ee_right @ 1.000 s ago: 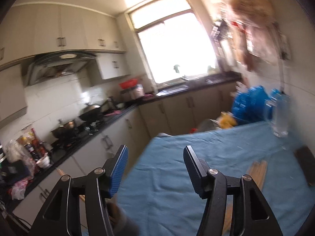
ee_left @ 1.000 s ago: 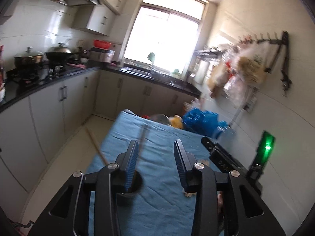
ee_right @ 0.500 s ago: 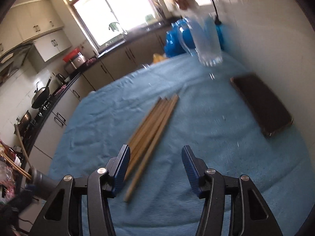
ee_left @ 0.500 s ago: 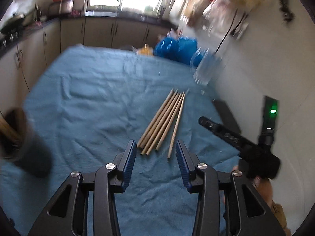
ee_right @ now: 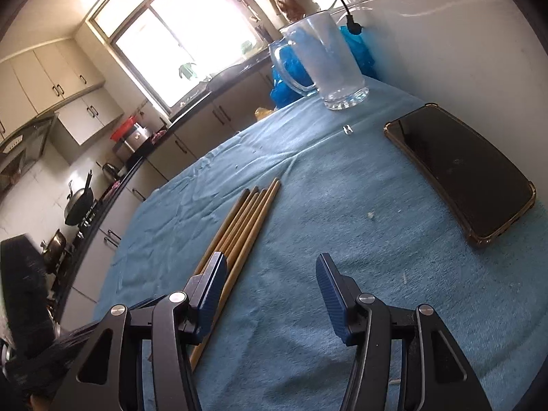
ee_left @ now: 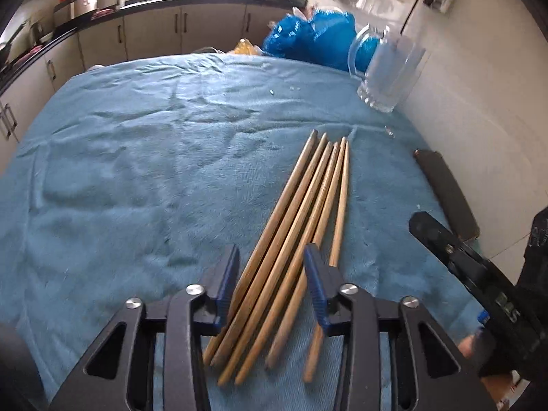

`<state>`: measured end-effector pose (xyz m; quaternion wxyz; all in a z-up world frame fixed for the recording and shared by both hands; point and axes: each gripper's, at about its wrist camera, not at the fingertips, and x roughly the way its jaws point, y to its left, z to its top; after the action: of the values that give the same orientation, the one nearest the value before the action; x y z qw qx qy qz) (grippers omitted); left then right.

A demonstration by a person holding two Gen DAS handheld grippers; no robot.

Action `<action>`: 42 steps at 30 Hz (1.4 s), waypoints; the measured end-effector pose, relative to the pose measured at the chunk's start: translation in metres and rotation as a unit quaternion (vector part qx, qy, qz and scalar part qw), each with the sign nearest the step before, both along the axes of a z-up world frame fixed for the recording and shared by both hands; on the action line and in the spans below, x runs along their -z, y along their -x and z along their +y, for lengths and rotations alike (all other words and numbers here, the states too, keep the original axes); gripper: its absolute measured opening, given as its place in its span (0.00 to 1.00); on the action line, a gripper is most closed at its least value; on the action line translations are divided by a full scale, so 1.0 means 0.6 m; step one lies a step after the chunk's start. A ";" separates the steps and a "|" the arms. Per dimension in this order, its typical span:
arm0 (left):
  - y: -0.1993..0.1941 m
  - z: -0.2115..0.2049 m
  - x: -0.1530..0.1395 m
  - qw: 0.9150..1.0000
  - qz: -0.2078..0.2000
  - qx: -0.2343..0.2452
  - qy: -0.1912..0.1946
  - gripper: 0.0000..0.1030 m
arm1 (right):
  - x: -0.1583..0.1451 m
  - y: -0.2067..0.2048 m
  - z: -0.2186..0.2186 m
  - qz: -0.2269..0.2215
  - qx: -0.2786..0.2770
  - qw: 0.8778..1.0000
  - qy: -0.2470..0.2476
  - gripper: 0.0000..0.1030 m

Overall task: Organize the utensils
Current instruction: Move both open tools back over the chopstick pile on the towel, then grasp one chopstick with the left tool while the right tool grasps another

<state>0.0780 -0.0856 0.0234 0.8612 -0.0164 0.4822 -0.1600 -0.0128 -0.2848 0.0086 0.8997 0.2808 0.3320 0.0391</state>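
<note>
The left tongs have come down over the near end of the sticks and their jaws have just been closing: several sticks now lie between the blue pads, but the pads do not look pressed onto them, so nothing is gripped yet and the bundle rests flat on the blue cloth. A second ago this camera looked across the kitchen, with the cloth far ahead; half a second ago the sticks lay just ahead of the fingertips; now the jaws straddle them. One stick at the right of the fan passes under or outside the right pad (I cannot tell which). The right tongs have dropped to the cloth too, and stand about half open with only bare cloth between the pads; the sticks run past the outer side of their left finger, touching or nearly so. Ahead of both tongs, toward the wall, a glass mug stands upright, well apart from the stick tips, and a phone lies to the right. My reading: the approach is over and the pick-up is beginning, with the mug a likely place for the sticks (a guess).
</note>
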 end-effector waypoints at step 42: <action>0.043 0.073 -0.005 1.000 -0.019 -0.002 0.025 0.00 | 0.006 -0.030 0.075 0.126 -0.073 0.965 0.218 0.08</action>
<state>0.0525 -0.0416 0.0263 0.8697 -0.0357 0.4619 -0.1701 0.0054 -0.2400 0.0049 0.8848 0.0557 0.4627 -0.0038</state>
